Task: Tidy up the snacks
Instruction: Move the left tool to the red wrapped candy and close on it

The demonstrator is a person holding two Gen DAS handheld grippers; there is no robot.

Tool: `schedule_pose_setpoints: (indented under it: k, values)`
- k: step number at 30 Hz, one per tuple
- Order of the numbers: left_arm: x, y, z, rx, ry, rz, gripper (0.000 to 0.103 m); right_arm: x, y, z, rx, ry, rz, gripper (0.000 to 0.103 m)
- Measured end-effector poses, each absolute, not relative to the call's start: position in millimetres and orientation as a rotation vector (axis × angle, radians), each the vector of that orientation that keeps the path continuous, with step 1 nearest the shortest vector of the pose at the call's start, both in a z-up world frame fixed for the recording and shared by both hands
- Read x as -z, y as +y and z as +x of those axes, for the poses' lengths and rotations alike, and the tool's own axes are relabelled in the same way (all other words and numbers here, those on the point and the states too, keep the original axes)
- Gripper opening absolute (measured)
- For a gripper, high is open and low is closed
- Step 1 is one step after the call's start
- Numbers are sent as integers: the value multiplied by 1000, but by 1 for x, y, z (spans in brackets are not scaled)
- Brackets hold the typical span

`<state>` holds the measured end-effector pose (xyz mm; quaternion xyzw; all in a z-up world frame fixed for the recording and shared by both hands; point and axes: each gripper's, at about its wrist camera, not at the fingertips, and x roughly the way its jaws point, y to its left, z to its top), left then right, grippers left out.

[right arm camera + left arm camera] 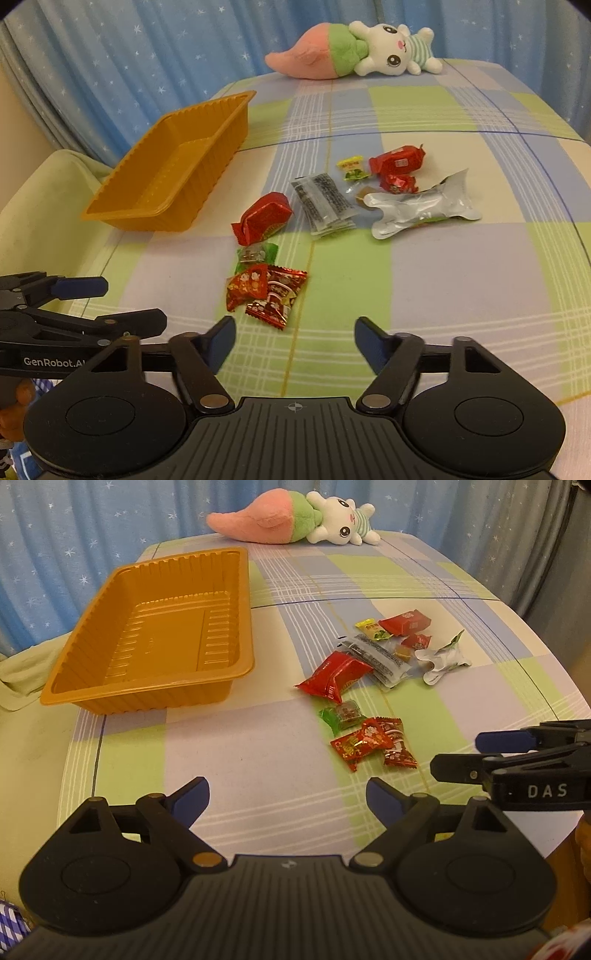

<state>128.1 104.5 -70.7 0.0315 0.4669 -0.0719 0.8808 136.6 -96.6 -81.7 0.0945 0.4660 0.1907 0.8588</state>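
Left wrist view is filled at the back by a blue curtain (92, 535) printed with white stars, hung behind a worktop (258, 757) covered in a checked cloth of green, lilac and cream. A plush toy (295, 517), a white rabbit in a pink and green carrot, is laid on its side at the far edge. An orange tray (236, 572) is set on the left part of the cloth, its long axis running from the near left towards the far right; nothing is seen inside it. The snacks (373, 686), red, green, yellow and silver packets, are scattered in a loose line right of the tray and apart from it. The left claw (288, 794) is held wide apart over bare cloth with nothing gripped. The right claw (295, 336) is likewise spread and empty, just short of the nearest red sweets (266, 291).
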Motion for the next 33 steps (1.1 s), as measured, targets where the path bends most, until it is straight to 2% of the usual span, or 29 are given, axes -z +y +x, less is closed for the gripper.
schedule_pose_setpoints:
  k: [2, 8, 20, 33]
  values:
    - [73, 107, 132, 157, 977, 66, 91, 85, -92, 141, -396, 980, 198, 61]
    - [77, 113, 143, 175, 986, 70, 90, 93, -83, 152, -386, 987, 196, 48]
    - [82, 116, 159, 206, 996, 79, 88, 105, -74, 171, -353, 995, 192, 38]
    - [90, 94, 172, 309, 986, 147, 85, 106, -86, 171, -303, 998, 135, 36]
